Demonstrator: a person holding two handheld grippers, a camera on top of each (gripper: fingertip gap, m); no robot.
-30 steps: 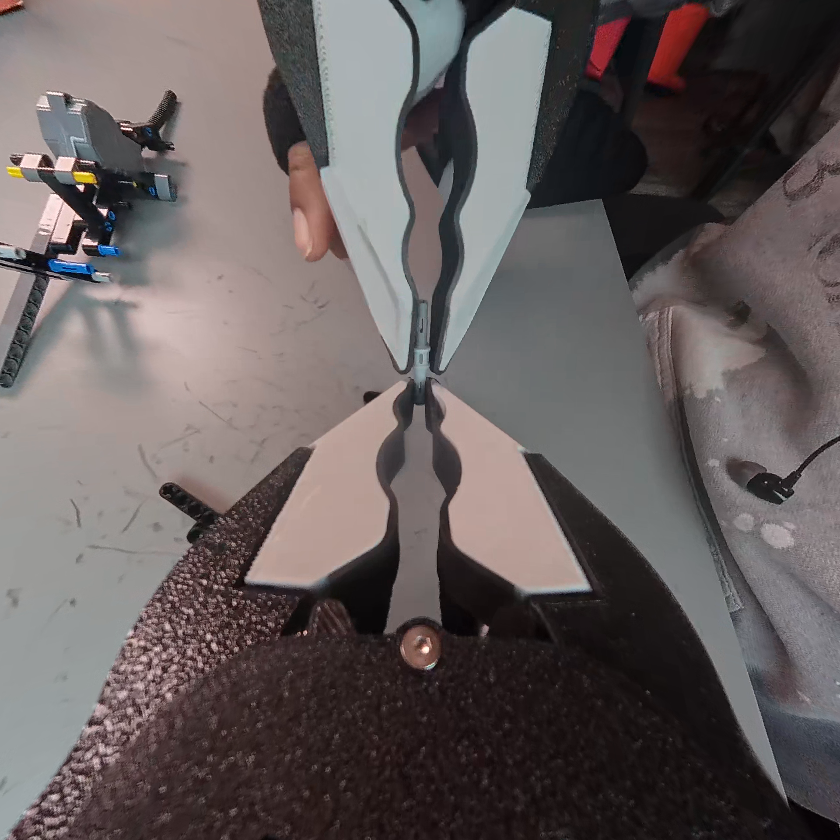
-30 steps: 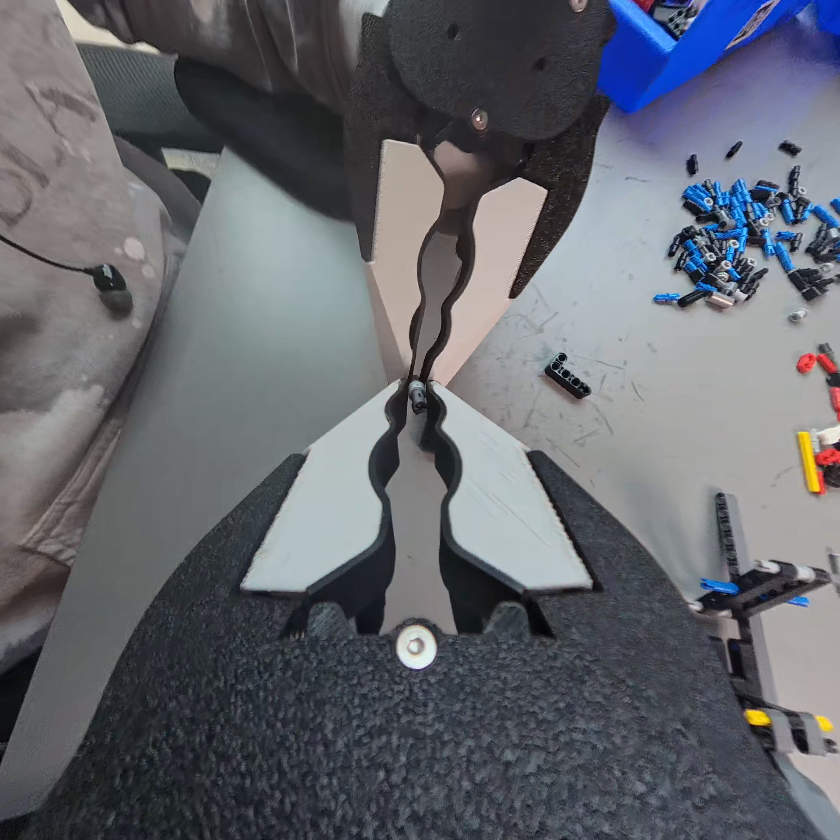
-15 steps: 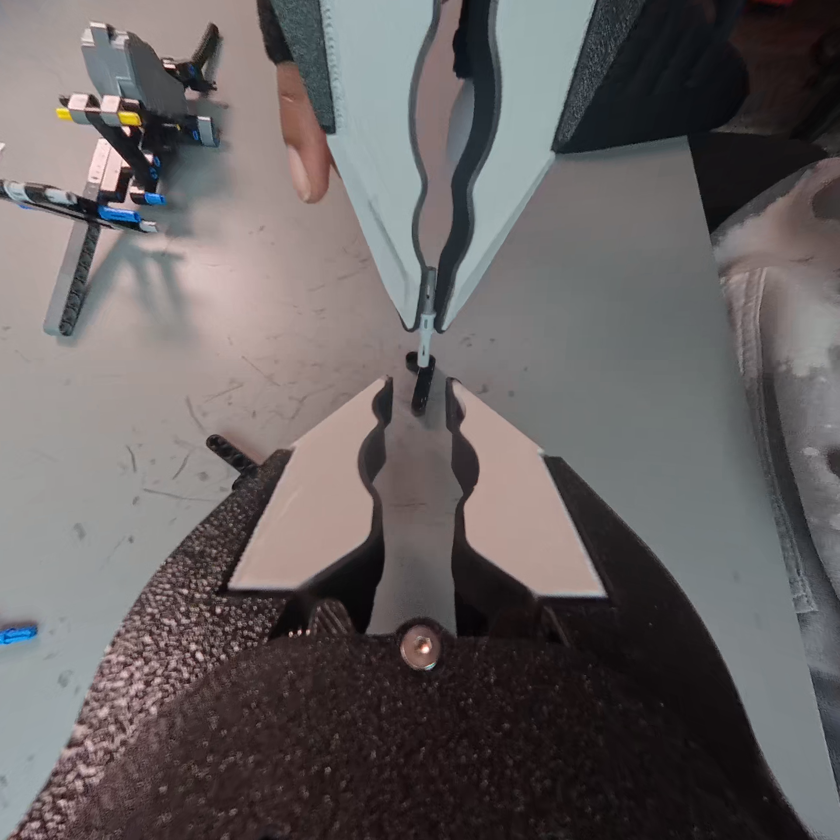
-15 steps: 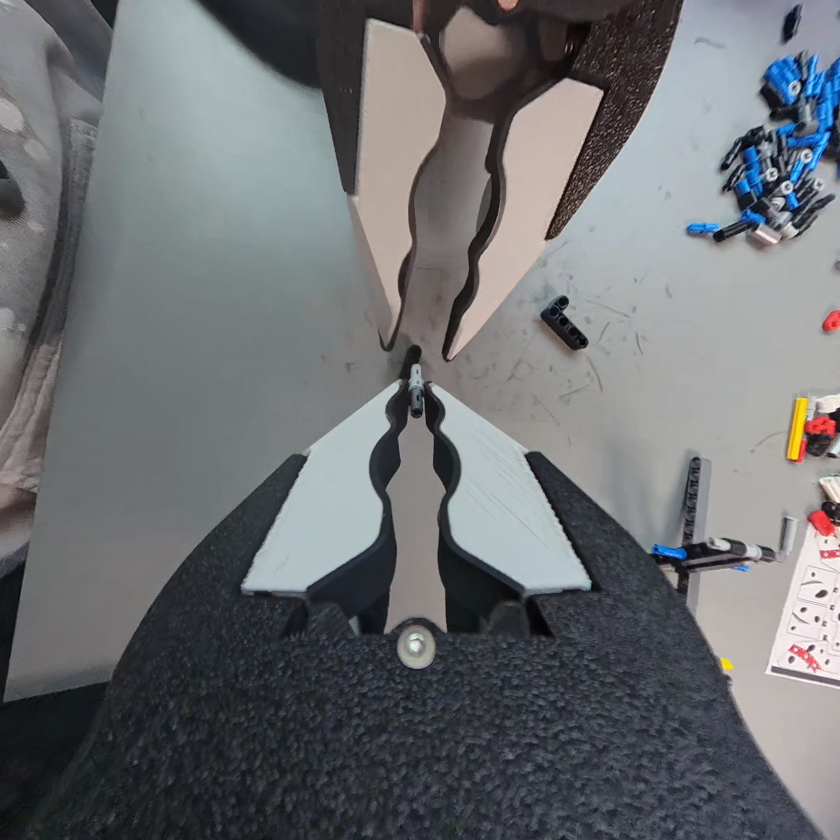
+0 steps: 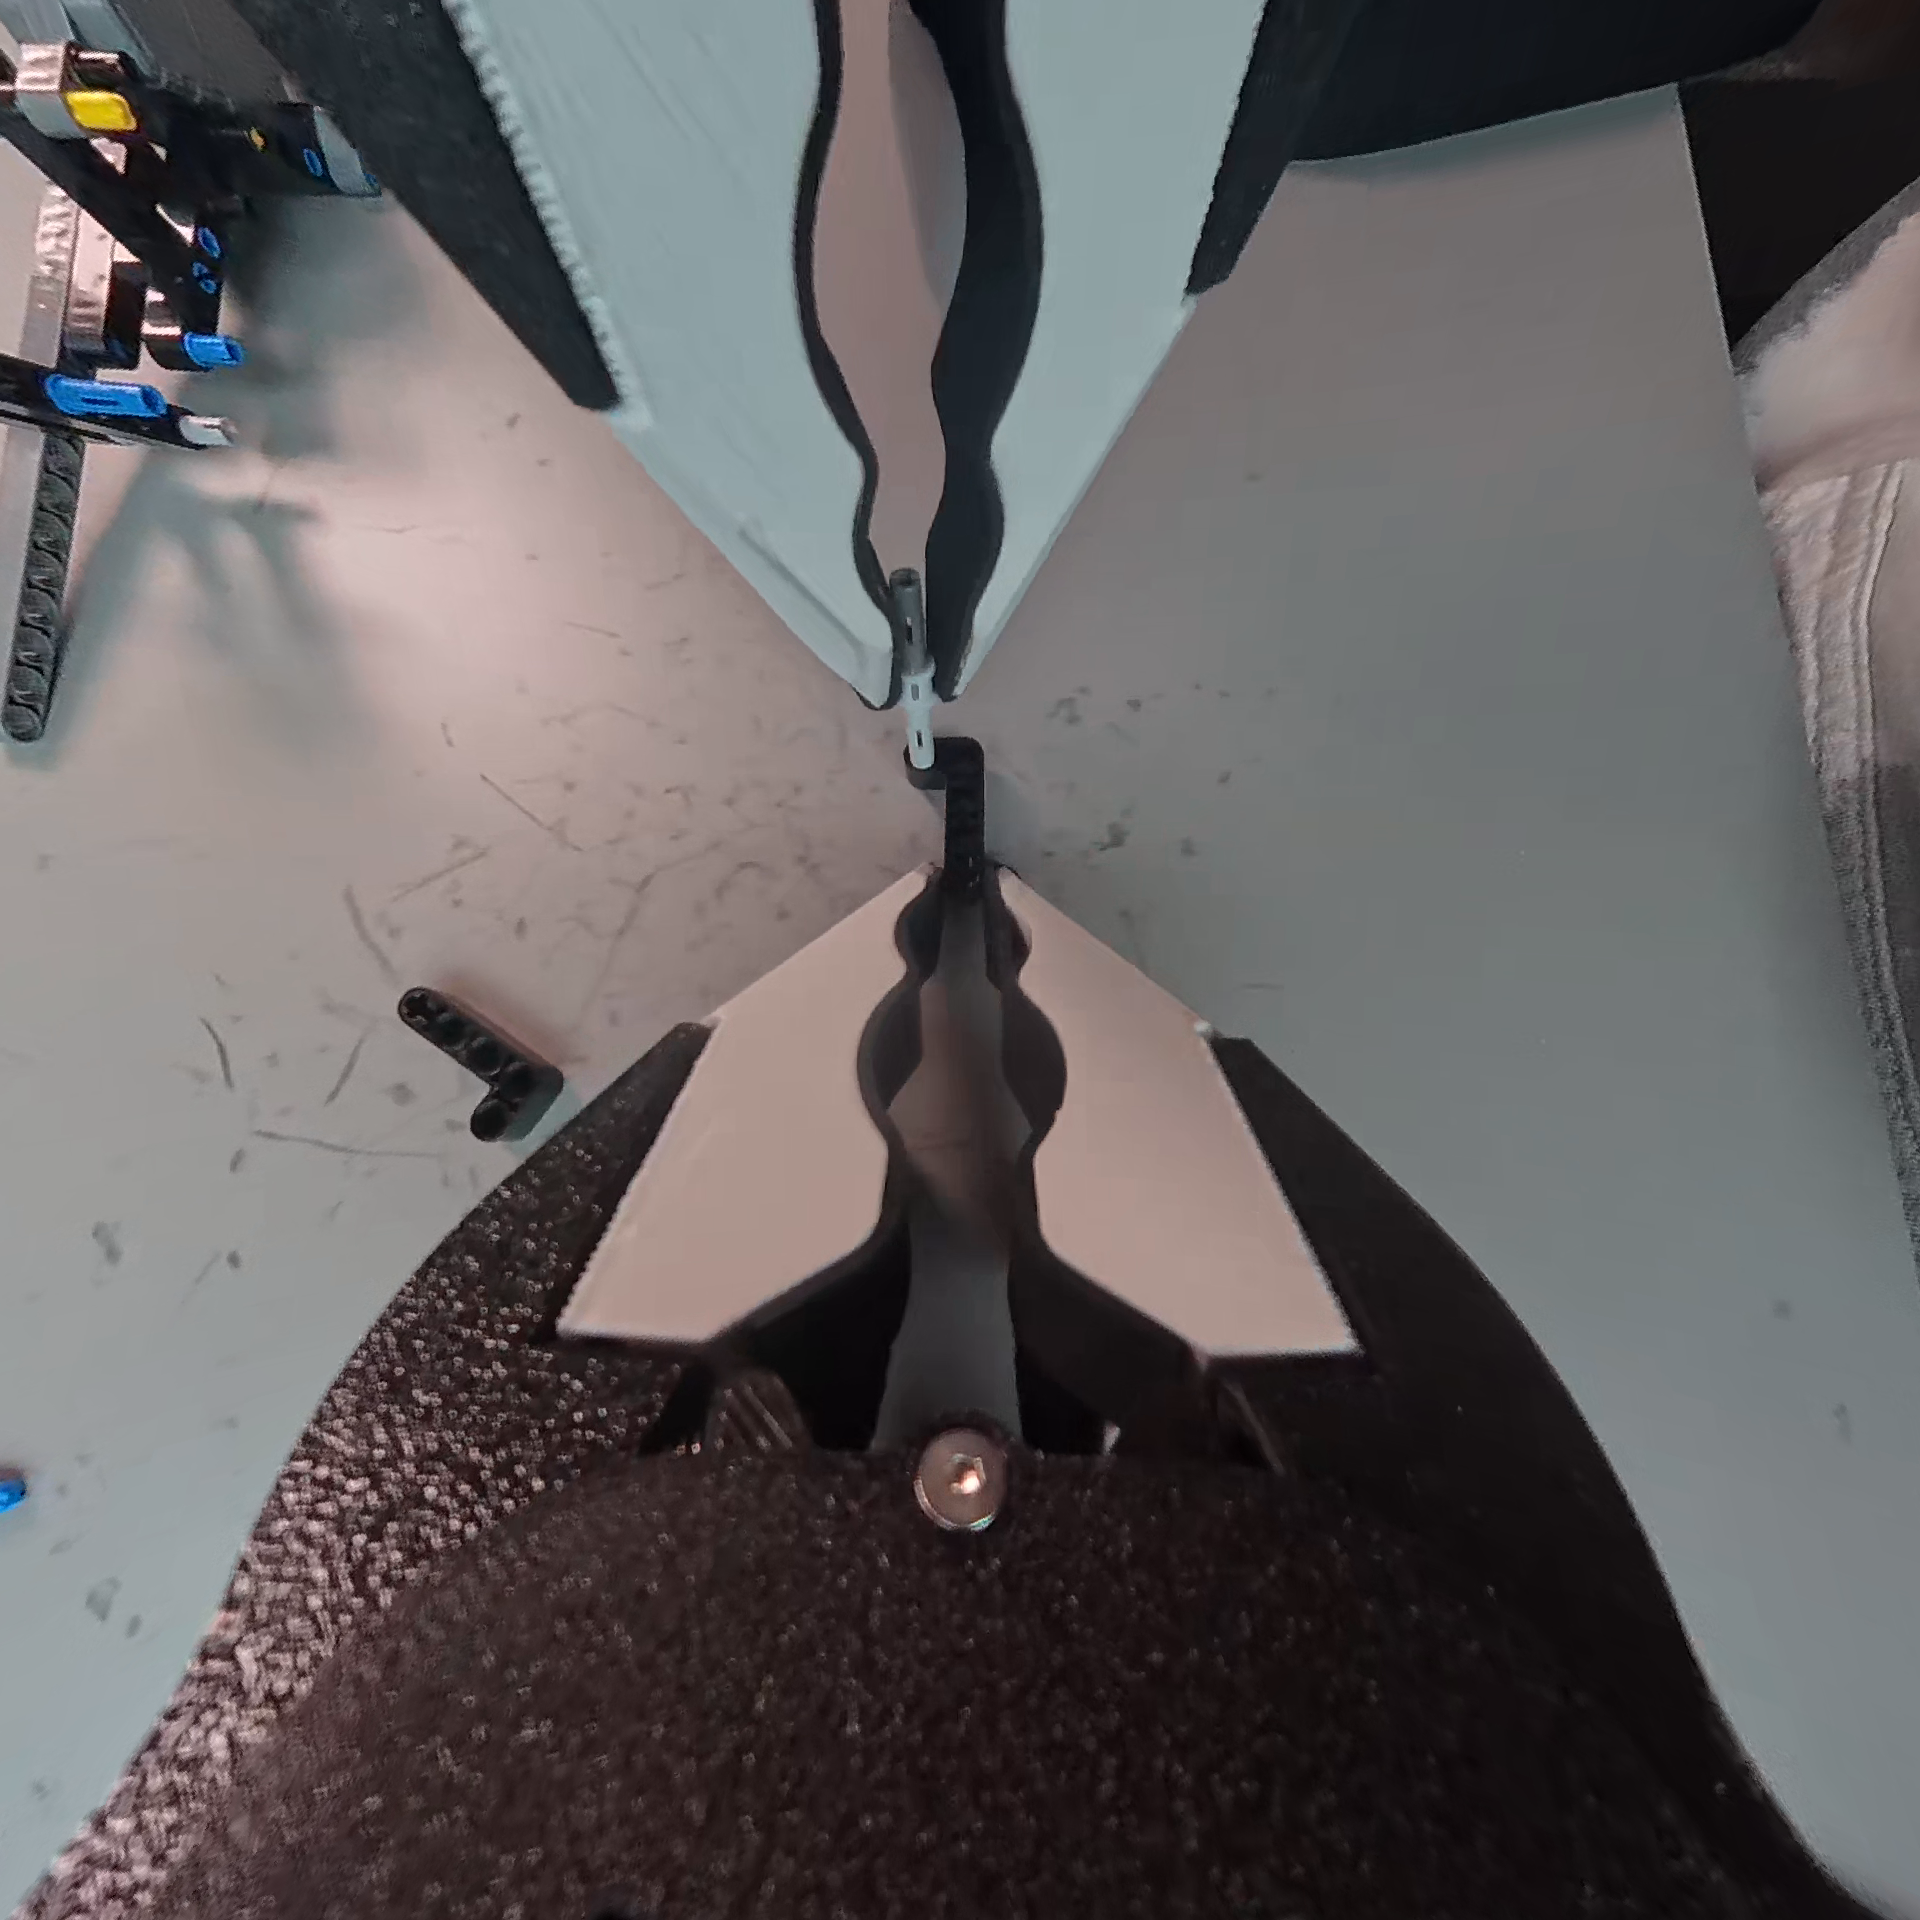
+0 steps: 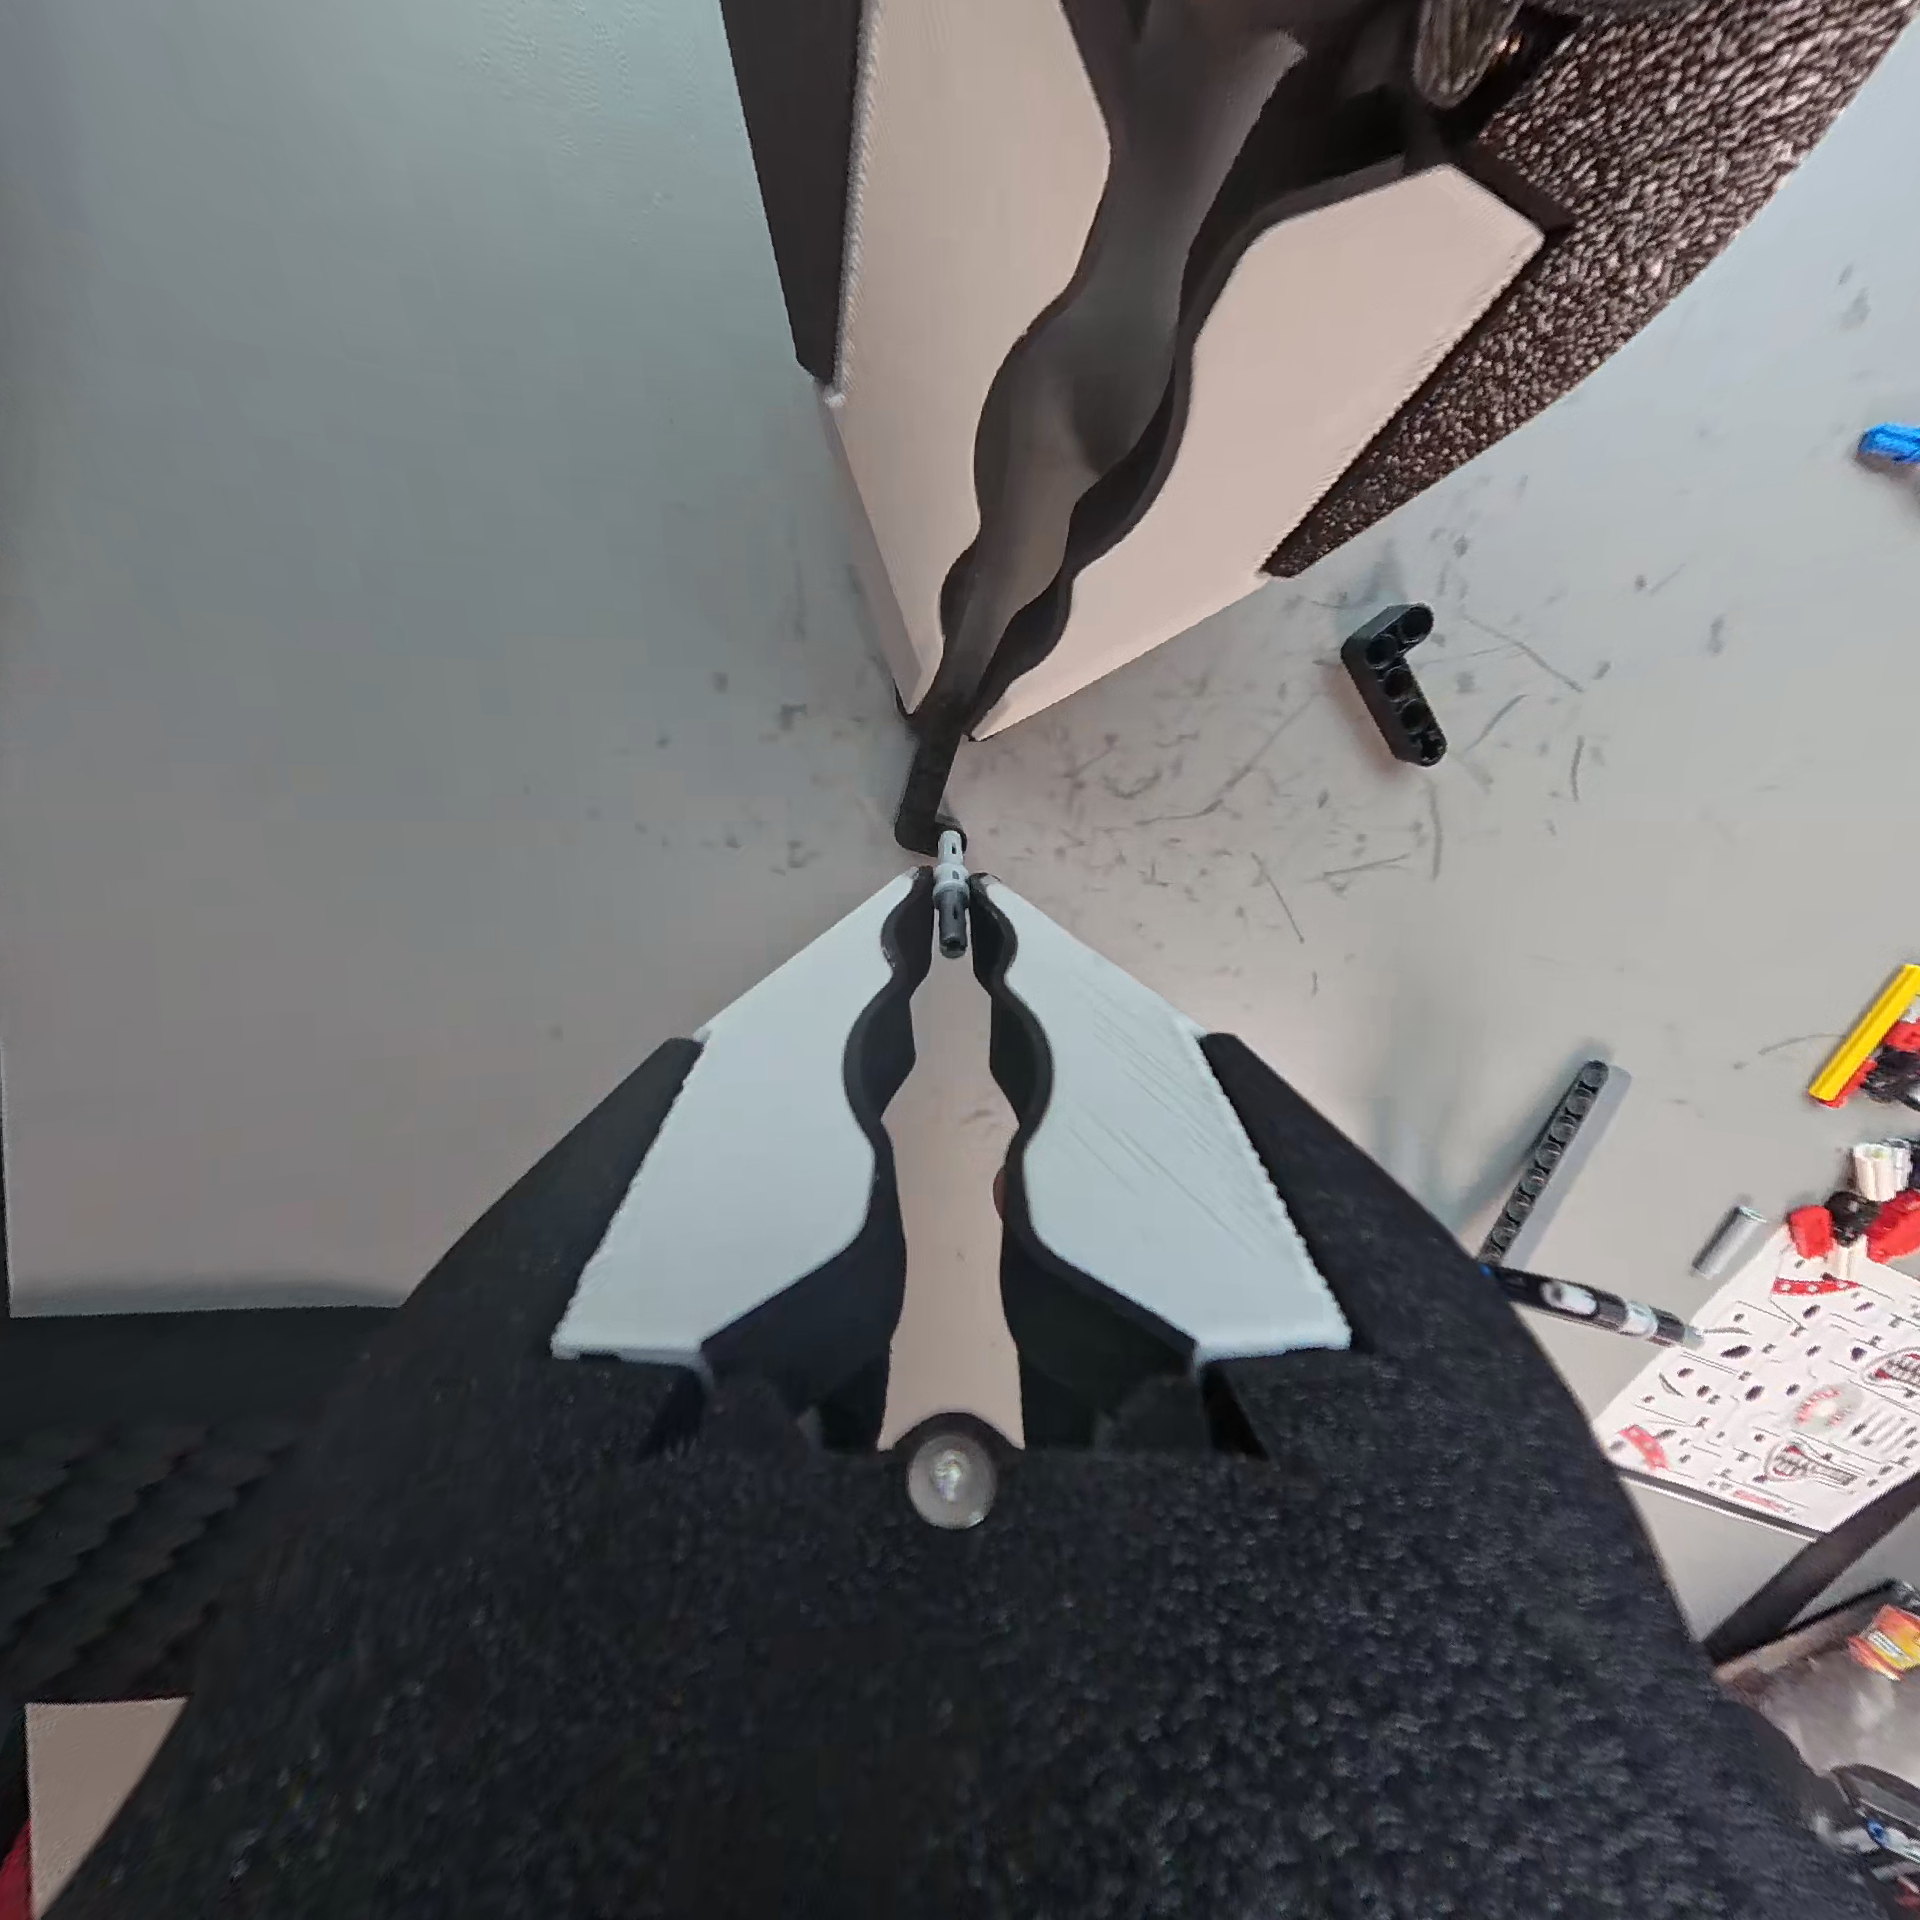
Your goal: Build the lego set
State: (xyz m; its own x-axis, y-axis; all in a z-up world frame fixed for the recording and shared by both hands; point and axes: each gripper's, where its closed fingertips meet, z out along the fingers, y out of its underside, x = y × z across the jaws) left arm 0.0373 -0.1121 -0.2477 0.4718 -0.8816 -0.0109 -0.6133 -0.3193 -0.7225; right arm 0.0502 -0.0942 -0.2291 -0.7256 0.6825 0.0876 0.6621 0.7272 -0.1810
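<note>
My left gripper is shut on the lower end of a black L-shaped beam, which sticks out forward from its tips. My right gripper is shut on a small grey pin. The two grippers face each other tip to tip just above the grey table. In the left wrist view the right gripper comes down from the top, and the pin meets the short arm of the beam. In the right wrist view the left gripper holds the beam against the pin's tip.
A second black L-shaped beam lies loose on the table, also in the right wrist view. A partly built model stands at far left. A long black beam, red and yellow parts and an instruction sheet lie right. The partly built model is about equally far from each gripper, around 20 cm.
Half a second ago the left gripper's jaws stood open around the beam; now they are shut on its end. More of the beam shows between the two grippers, and both sit closer to the table.
</note>
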